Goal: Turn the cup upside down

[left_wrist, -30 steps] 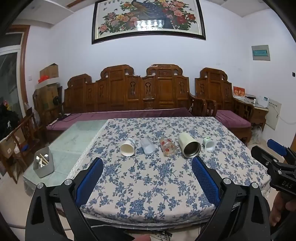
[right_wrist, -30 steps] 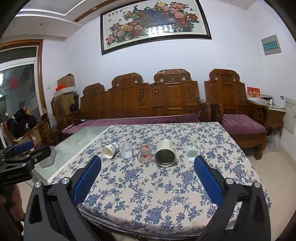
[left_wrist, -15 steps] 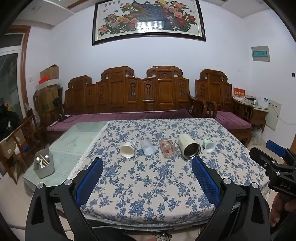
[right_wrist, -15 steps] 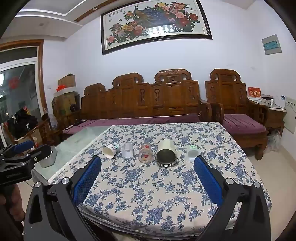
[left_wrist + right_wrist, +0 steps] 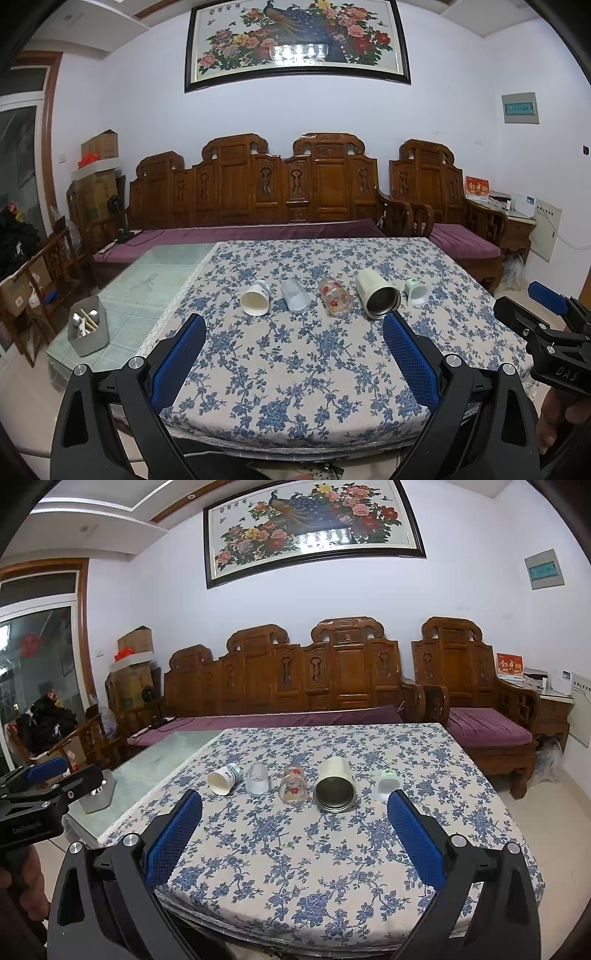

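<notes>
Five cups lie on their sides in a row across the middle of the tabletop point(image 5: 295, 369), mouths toward the near edge: a white paper cup point(image 5: 255, 300), a frosted plastic cup point(image 5: 295, 295), a flowered glass point(image 5: 335, 297), a steel-lined tumbler point(image 5: 377, 298) and a small white-and-green cup point(image 5: 416, 291). Both tongs hang off the near edge, well short of the row: the left gripper point(image 5: 294, 354) and the right gripper point(image 5: 294, 829) each stand wide open with nothing between the blue pads. This looks like the approach step, no cup yet chosen (the task sentence names none). The next move calls for reaching in, closing across one cup's wall, then turning it mouth-down. The cups' far ends are hidden behind their bodies, and the print on the paper cup is too small to read.
</notes>
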Motion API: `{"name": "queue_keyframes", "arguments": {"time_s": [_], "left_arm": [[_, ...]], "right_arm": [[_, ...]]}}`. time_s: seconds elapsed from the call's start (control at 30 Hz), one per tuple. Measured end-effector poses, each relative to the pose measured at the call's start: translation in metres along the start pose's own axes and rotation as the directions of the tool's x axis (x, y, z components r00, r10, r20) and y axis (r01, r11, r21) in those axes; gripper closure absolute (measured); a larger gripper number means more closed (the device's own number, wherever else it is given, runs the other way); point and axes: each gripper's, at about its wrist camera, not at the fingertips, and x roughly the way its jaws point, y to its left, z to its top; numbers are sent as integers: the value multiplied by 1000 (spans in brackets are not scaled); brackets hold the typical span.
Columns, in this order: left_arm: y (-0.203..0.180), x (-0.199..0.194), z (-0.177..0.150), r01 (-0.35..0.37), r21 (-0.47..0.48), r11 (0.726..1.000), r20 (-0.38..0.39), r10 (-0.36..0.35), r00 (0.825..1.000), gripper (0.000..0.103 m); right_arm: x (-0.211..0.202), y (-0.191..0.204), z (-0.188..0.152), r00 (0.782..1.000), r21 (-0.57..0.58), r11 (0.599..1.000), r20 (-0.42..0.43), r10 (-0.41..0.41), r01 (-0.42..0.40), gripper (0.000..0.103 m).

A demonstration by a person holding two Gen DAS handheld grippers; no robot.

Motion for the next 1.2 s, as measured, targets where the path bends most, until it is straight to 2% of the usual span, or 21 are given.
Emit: {"name": "queue_keyframes", "arguments": {"time_s": [1.2], "left_arm": [[-5,-8,7,1,0,1000,17,-1,1000,10]], "right_arm": [[-1,6,0,1000,1,1000,2,10,-10,2]]}}
